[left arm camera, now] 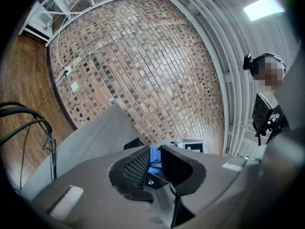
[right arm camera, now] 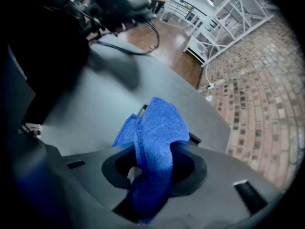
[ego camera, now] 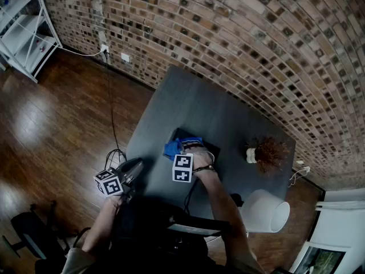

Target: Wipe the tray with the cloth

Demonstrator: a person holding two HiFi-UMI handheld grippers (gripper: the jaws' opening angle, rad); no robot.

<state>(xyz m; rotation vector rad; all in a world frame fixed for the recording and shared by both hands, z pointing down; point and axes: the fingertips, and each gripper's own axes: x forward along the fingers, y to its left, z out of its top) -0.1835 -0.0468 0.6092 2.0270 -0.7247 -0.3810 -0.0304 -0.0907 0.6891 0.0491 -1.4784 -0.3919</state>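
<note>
Firmly clamped, the right gripper (right arm camera: pixel 155 159) has both jaws pressed on a bunched blue cloth (right arm camera: pixel 159 123), which bulges out past the tips and trails back between them. In the head view this gripper (ego camera: pixel 181 150) points steeply down over the near-left end of a shallow black tray (ego camera: pixel 210 149), with the cloth (ego camera: pixel 173 149) at that end — whether it presses on the tray floor cannot be told. The tray rests on a dark grey table (ego camera: pixel 188 104). The left gripper (left arm camera: pixel 154 160) is held level off the table's near-left edge, its jaws a little apart with nothing between them. Each gripper carries a cube (ego camera: pixel 182 168) printed with black-and-white square markers. Right of the tray, well apart from it, a small white pot (ego camera: pixel 251 155) holds a reddish-brown dried plant (ego camera: pixel 271 152). Behind the table stands a brick wall (ego camera: pixel 256 50) — with white shelving (ego camera: pixel 23 27) at the far left.
</note>
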